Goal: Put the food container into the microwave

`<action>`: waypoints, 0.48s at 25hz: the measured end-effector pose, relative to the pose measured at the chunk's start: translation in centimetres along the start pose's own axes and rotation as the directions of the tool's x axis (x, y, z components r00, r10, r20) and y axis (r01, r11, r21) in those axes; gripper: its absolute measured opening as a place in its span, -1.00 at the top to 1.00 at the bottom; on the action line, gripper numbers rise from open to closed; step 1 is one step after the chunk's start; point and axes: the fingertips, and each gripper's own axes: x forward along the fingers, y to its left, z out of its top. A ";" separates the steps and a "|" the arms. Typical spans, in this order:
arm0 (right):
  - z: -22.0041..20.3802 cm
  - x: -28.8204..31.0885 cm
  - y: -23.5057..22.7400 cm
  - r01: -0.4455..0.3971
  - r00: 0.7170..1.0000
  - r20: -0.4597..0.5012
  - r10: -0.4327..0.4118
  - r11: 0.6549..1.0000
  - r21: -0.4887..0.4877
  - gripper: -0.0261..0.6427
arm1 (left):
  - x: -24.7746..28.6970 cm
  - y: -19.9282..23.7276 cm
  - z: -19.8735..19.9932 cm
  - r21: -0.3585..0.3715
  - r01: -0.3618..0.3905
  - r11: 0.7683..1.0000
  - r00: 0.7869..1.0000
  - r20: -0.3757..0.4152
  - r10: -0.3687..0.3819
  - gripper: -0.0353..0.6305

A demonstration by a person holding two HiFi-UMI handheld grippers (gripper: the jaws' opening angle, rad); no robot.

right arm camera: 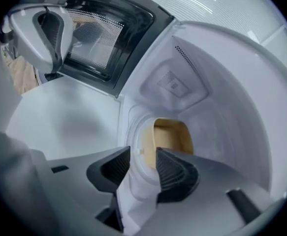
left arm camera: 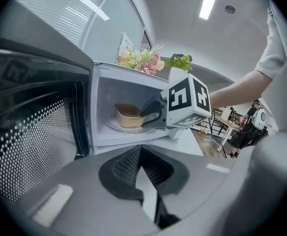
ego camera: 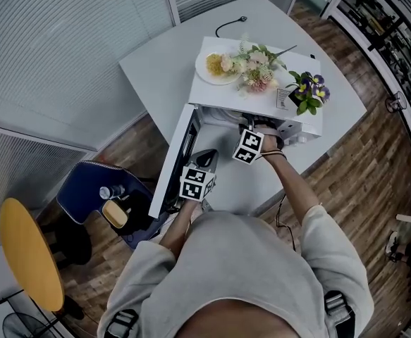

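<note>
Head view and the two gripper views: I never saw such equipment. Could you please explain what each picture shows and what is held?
A person holds a hand-held gripper in each hand. The head view looks down from the person's head at a table with an open microwave, flowers and a plate on top. Each gripper view looks along its own jaws. The left hand-held gripper is shut and empty. The right hand-held gripper is open inside the microwave, with the container just ahead on the turntable.

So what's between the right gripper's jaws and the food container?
Only a short stretch of the white turntable. In the right gripper view, the right gripper is open just short of the food container, with nothing else between them.
</note>
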 end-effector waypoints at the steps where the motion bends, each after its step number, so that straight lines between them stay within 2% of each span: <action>1: 0.0 -0.3 0.2 0.003 1.000 0.002 -0.003 1.000 0.000 0.46 | -0.1 -0.1 0.0 0.003 0.000 1.000 1.000 0.000 0.000 0.86; 5: 0.1 -1.2 1.0 0.012 1.000 0.011 -0.012 1.000 0.000 0.46 | -0.5 -0.4 0.1 0.014 0.000 1.000 1.000 0.007 0.000 0.86; 12: -0.6 -2.9 3.1 0.003 1.000 0.002 -0.003 1.000 0.012 0.60 | -1.4 -1.3 0.0 0.030 0.000 1.000 1.000 0.018 -0.001 0.86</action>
